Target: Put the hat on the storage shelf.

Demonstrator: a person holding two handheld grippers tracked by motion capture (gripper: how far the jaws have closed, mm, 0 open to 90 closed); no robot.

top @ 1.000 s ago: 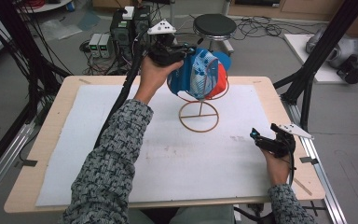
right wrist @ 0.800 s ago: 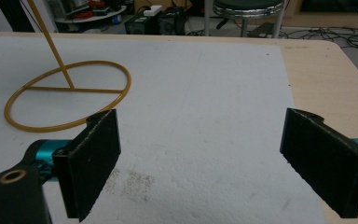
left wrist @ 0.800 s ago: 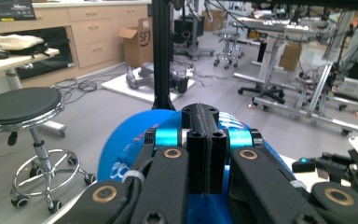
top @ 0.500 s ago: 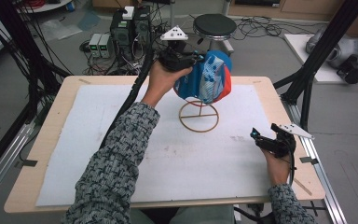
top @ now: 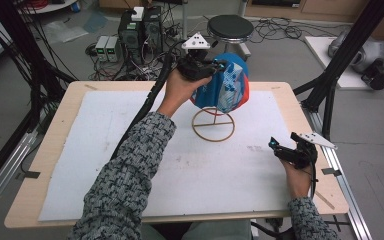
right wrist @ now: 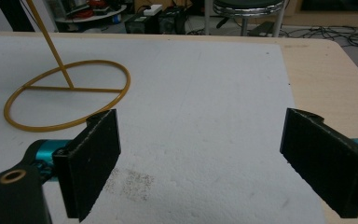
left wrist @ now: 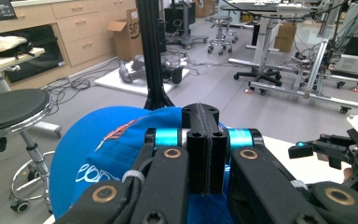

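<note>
A blue cap (top: 227, 85) with white and red panels sits over the stem of a gold wire stand (top: 213, 140), whose ring base rests on the white sheet. My left gripper (top: 216, 66) is at the cap's upper left, its jaws pressed together on the cap's fabric. In the left gripper view the shut jaws (left wrist: 200, 121) stand just in front of the cap (left wrist: 102, 154). My right gripper (top: 280, 147) rests low near the table's right edge, open with nothing between its jaws (right wrist: 200, 140). The stand's ring (right wrist: 74, 88) lies to its left.
A white foam sheet (top: 130, 130) covers most of the wooden table (top: 55, 150). A black frame post (top: 330, 95) rises at the right edge. A black stool (top: 230, 25) and electronics boxes (top: 140, 25) with cables stand on the floor behind.
My left hand has swung from the cap's left side up towards its top and right, and the cap has shifted slightly right with it. The right gripper has stayed put.
</note>
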